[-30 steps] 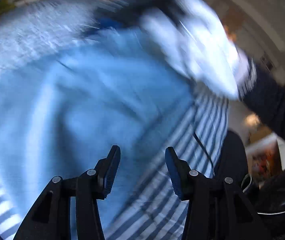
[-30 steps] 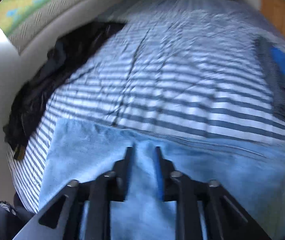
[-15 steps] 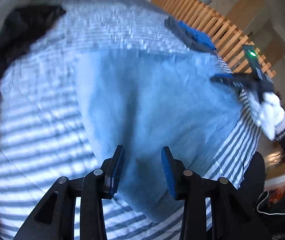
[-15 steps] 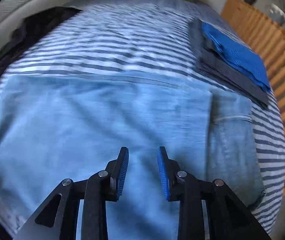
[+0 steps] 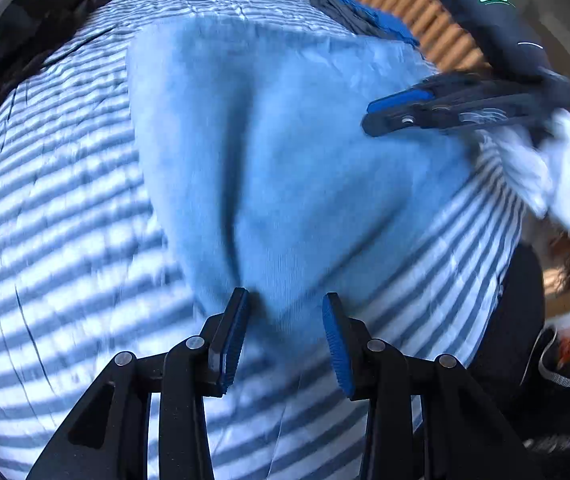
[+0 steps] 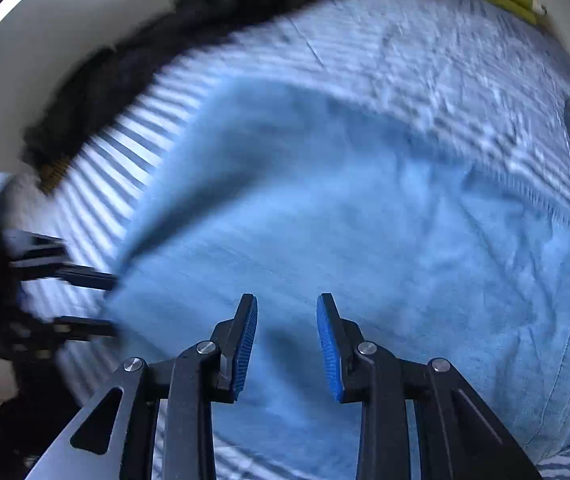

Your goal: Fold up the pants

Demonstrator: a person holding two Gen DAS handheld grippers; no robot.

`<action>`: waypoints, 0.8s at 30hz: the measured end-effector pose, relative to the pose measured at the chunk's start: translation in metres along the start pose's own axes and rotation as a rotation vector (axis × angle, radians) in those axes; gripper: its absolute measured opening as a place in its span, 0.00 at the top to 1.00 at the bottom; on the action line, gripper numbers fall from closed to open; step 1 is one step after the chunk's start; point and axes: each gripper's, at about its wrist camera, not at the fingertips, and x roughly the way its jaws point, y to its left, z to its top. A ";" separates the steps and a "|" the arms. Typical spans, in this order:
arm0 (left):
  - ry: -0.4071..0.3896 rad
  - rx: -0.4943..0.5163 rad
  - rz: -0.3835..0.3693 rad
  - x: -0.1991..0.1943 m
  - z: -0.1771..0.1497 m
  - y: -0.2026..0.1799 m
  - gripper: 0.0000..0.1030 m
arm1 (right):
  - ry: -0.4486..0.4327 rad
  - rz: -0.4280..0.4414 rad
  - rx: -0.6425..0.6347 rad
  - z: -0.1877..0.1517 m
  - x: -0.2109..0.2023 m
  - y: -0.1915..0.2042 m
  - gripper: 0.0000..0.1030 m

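Pants (image 5: 285,152) lie folded into a slab on the bed (image 5: 57,184). Left gripper (image 5: 285,336) jaws narrowing around its near corner; right gripper (image 6: 287,344) jaws narrow, empty. Further folding remains.

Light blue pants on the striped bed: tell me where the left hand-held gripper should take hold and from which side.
Probably the near corner of the light blue pants, from above. That corner narrows to a point between the left hand-held gripper's open fingers, with striped bed sheet bare on both sides.
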 end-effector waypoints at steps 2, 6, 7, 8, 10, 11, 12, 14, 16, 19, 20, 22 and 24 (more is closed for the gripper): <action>-0.031 -0.023 -0.020 -0.013 -0.005 0.006 0.60 | 0.059 -0.092 0.018 -0.010 0.013 -0.017 0.73; -0.129 -0.117 -0.004 -0.044 -0.008 0.031 0.60 | -0.003 -0.093 0.074 -0.020 -0.018 -0.026 0.73; -0.150 -0.137 -0.003 -0.049 -0.006 0.037 0.60 | -0.027 -0.072 0.080 -0.020 -0.026 -0.024 0.73; -0.171 -0.157 -0.002 -0.054 -0.002 0.042 0.60 | -0.052 -0.072 0.077 -0.017 -0.031 -0.020 0.73; -0.205 -0.185 -0.007 -0.060 0.010 0.048 0.60 | -0.093 -0.088 0.077 -0.008 -0.037 -0.016 0.73; -0.214 -0.187 -0.003 -0.061 0.019 0.049 0.60 | -0.103 -0.063 0.095 -0.003 -0.038 -0.015 0.73; -0.215 -0.175 0.003 -0.060 0.028 0.050 0.60 | -0.107 -0.029 0.115 0.002 -0.036 -0.015 0.73; -0.225 -0.138 0.017 -0.060 0.043 0.048 0.60 | -0.105 0.038 0.148 0.005 -0.033 -0.014 0.73; -0.215 -0.138 0.004 -0.062 0.050 0.048 0.60 | -0.092 0.098 0.127 0.005 -0.028 -0.007 0.73; -0.206 -0.137 0.012 -0.063 0.041 0.051 0.60 | -0.074 0.158 0.047 -0.008 -0.026 0.025 0.73; -0.192 -0.152 0.001 -0.061 0.034 0.055 0.60 | -0.082 0.170 0.005 -0.013 -0.028 0.039 0.73; -0.156 -0.205 -0.039 -0.052 0.021 0.068 0.60 | -0.089 0.175 -0.063 -0.020 -0.025 0.067 0.74; -0.132 -0.231 -0.055 -0.044 0.011 0.076 0.60 | -0.072 0.210 -0.121 -0.024 -0.016 0.098 0.78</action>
